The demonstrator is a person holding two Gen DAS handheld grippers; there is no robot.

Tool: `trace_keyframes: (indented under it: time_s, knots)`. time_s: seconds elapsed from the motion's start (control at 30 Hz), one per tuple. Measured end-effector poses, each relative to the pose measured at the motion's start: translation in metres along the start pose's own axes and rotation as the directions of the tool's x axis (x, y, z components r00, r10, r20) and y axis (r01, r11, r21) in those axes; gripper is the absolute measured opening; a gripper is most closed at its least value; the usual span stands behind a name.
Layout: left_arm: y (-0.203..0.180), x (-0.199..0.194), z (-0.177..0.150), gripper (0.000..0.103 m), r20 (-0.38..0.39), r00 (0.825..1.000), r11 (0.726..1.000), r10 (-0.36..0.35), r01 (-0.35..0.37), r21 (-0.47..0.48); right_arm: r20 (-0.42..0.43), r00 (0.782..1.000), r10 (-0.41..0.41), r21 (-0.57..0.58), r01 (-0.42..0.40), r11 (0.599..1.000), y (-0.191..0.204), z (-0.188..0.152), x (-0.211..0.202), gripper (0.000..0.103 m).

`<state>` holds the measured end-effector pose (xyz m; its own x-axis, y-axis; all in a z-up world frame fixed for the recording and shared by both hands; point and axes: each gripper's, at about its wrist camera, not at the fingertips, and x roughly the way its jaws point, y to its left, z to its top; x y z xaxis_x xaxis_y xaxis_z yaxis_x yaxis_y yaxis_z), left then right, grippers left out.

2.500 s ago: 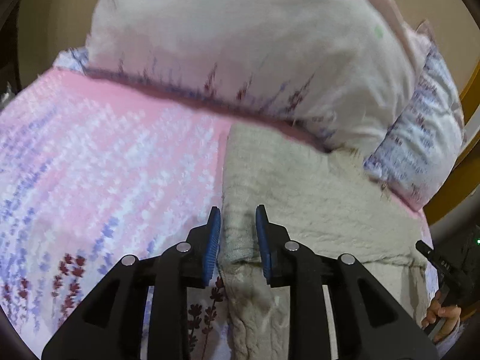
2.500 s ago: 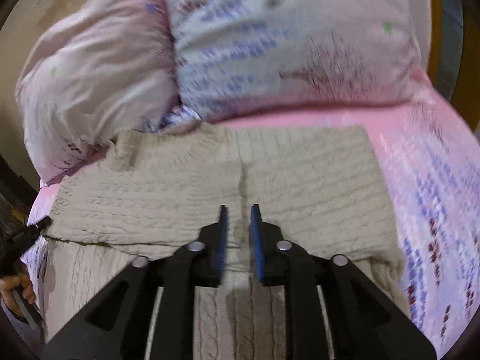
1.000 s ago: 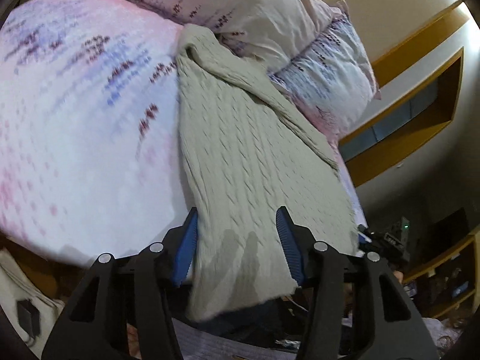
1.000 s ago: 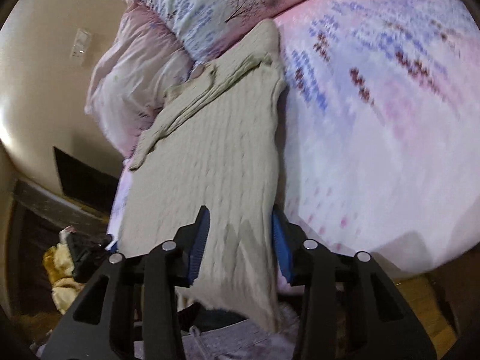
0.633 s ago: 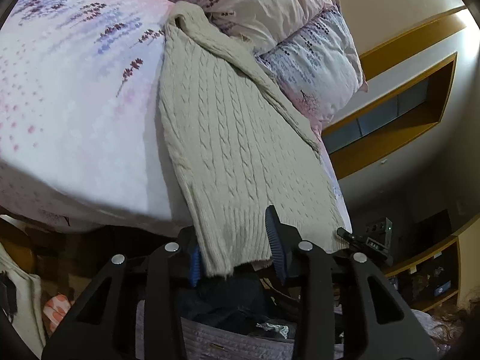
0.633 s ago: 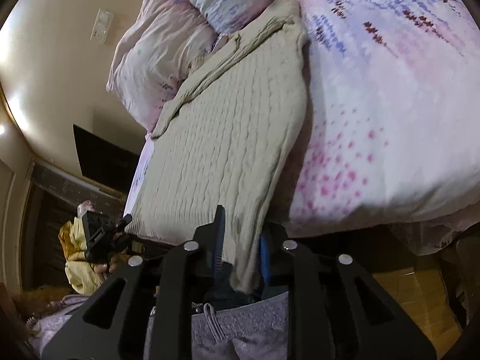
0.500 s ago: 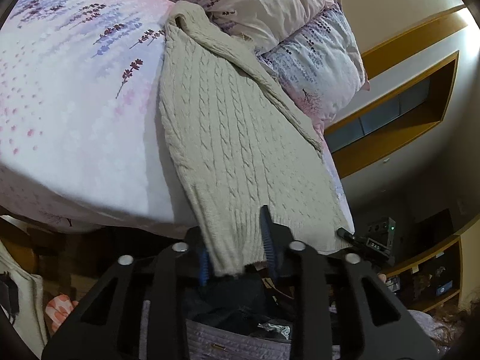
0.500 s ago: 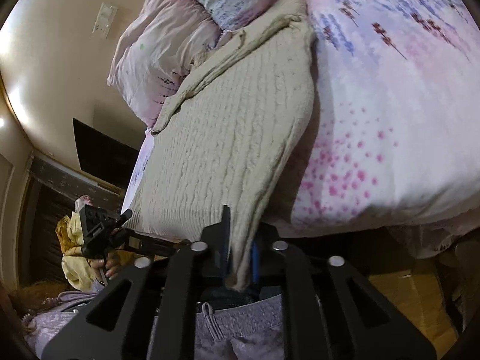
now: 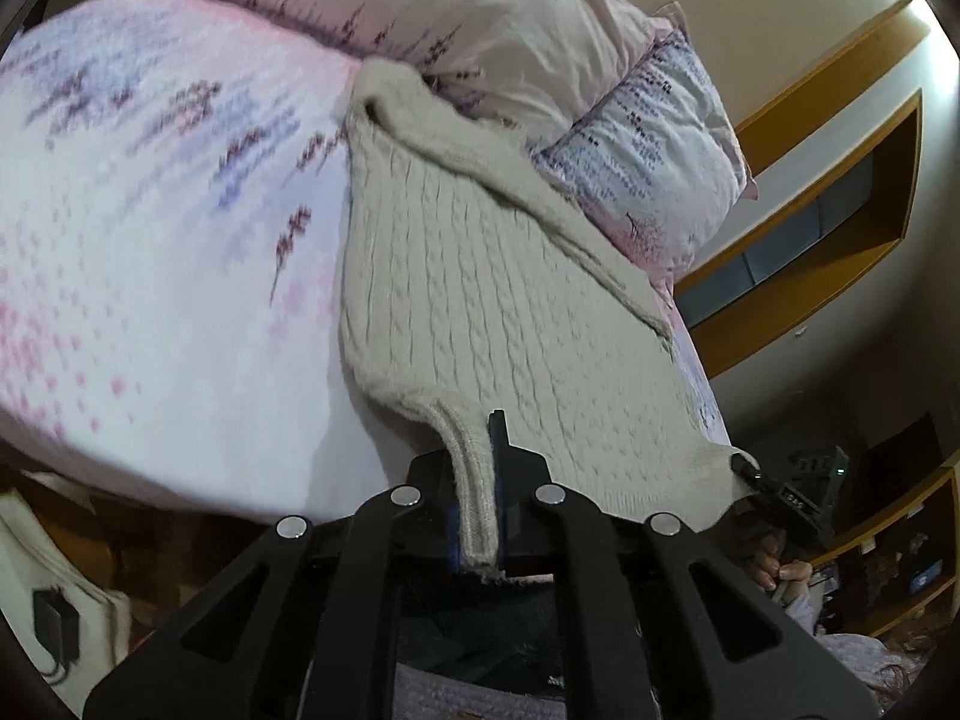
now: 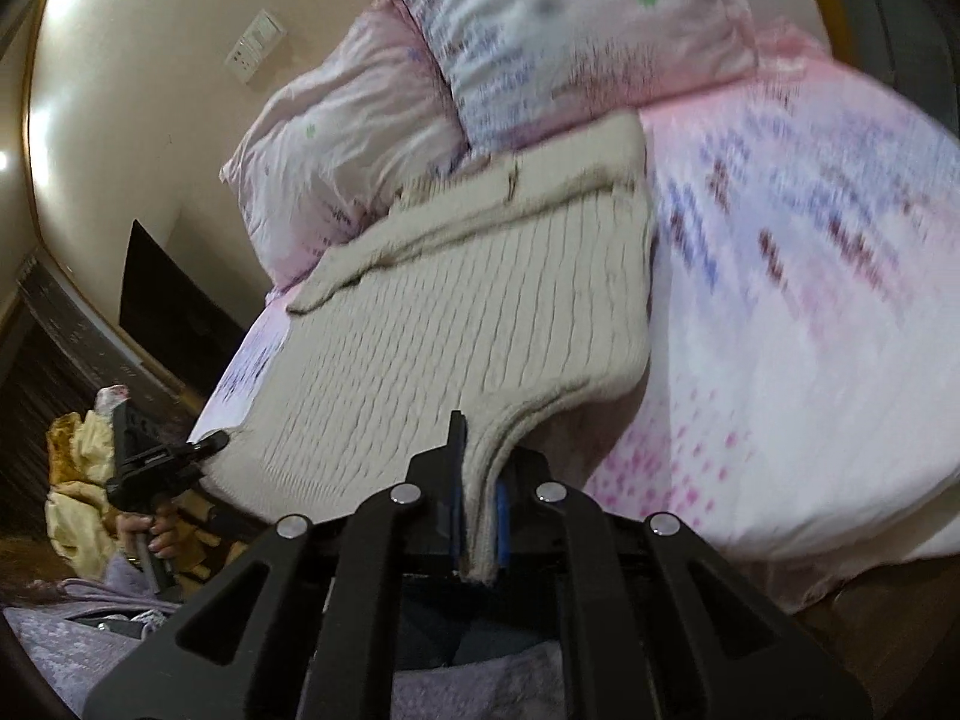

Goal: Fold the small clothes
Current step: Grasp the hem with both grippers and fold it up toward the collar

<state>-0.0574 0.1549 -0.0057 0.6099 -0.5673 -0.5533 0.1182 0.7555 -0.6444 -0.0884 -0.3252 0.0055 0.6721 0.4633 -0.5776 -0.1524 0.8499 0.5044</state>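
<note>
The left gripper (image 9: 480, 480) is pinching one hem corner of the sweater (image 9: 480, 300) with jaws closed tight; the right gripper (image 10: 477, 480) is clamping the other corner likewise. The sweater is lying on the bed (image 9: 150, 240), stretching toward the pillows (image 9: 480, 30) at 12 o'clock.

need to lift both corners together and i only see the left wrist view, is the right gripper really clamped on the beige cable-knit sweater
observer: yes, the right gripper is shut on the beige cable-knit sweater, with the hem corner pinched between its blue pads.
operator: any hem sticking out past the grip
observer: a short end pokes out below the pads.
operator: anything low on the far side of the bed
observer: a crumpled yellow cloth sits there, behind the left gripper.
</note>
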Motion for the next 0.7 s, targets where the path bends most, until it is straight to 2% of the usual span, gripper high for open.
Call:
trace_keyframes:
  time_s: [0.1, 0.27, 0.4, 0.43, 0.57, 0.7]
  knots:
    - [-0.005, -0.004, 0.013, 0.006, 0.033, 0.999, 1.000, 0.000, -0.001, 0.026, 0.080, 0.996, -0.035, -0.040, 0.039, 0.998, 0.007, 0.009, -0.010, 0.007]
    - [-0.016, -0.013, 0.044, 0.006, 0.126, 0.992, 0.997, 0.001, -0.011, 0.073, 0.230, 0.968, -0.099, -0.098, 0.124, 0.987, 0.021, 0.030, -0.017, 0.007]
    - [-0.030, -0.018, 0.077, 0.006, 0.228, 0.974, 0.994, 0.005, -0.031, 0.109, 0.354, 0.927, -0.127, -0.138, 0.186, 0.973, 0.033, 0.049, -0.019, 0.007]
    - [-0.033, -0.017, 0.085, 0.006, 0.243, 0.970, 0.992, 0.010, -0.040, 0.119, 0.393, 0.909, -0.138, -0.152, 0.212, 0.965, 0.038, 0.055, -0.018, 0.007]
    - [-0.047, -0.004, 0.118, 0.006, 0.287, 0.957, 0.983, 0.037, -0.086, 0.161, 0.471, 0.863, -0.185, -0.177, 0.298, 0.938, 0.050, 0.072, -0.007, 0.007]
    - [-0.056, 0.017, 0.151, 0.006, 0.315, 0.947, 0.974, 0.060, -0.125, 0.191, 0.502, 0.839, -0.209, -0.157, 0.326, 0.932, 0.049, 0.091, 0.006, 0.007]
